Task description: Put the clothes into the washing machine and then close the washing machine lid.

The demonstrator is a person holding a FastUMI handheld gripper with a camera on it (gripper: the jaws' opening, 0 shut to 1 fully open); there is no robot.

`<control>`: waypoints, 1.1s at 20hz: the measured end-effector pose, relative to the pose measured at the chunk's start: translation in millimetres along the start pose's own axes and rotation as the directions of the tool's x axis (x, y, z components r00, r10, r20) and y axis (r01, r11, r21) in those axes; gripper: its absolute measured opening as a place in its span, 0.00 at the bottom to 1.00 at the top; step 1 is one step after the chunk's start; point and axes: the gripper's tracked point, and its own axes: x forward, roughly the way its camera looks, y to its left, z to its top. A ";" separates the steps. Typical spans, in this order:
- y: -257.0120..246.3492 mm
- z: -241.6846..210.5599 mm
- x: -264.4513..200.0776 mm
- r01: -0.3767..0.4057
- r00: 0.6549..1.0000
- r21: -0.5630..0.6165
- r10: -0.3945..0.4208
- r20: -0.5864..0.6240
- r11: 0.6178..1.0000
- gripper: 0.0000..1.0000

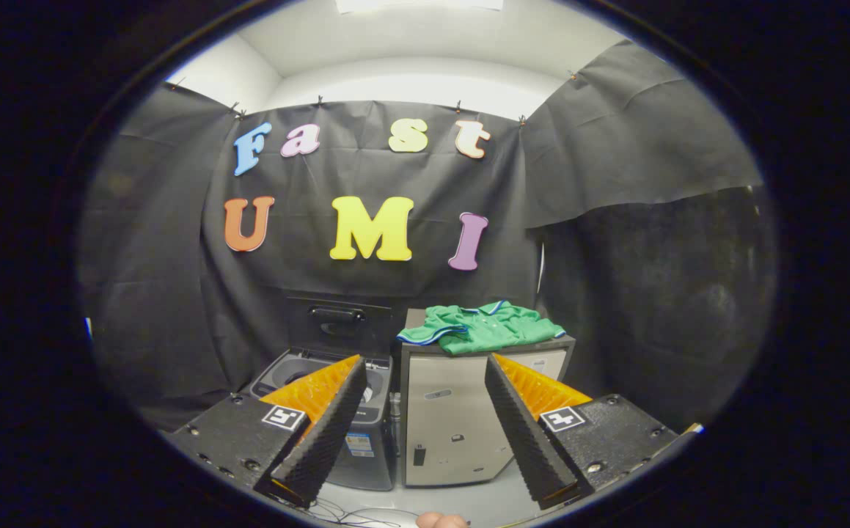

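A green shirt [482,327] with blue and white trim lies crumpled on top of a silver cabinet [454,425], beyond my fingers and a little to the right. To the cabinet's left stands a grey top-loading washing machine [325,389]. Its dark lid [336,323] is raised upright against the booth wall, and the drum opening shows behind my left finger. My gripper [425,367] is open, its fingers spread wide with nothing between them, some way back from both appliances.
Black cloth walls close in the booth at the back and on both sides. Thin cables [351,513] lie on the pale floor in front of the washer. A bit of a hand [441,521] shows just below the fingers.
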 end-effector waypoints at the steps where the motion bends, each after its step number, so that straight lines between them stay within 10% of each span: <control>1: -0.2 2.7 0.0 0.002 1.000 -0.002 -0.002 0.003 1.000 1.00; 22: -30.3 57.6 96.4 0.031 1.000 0.010 -0.031 0.004 0.999 1.00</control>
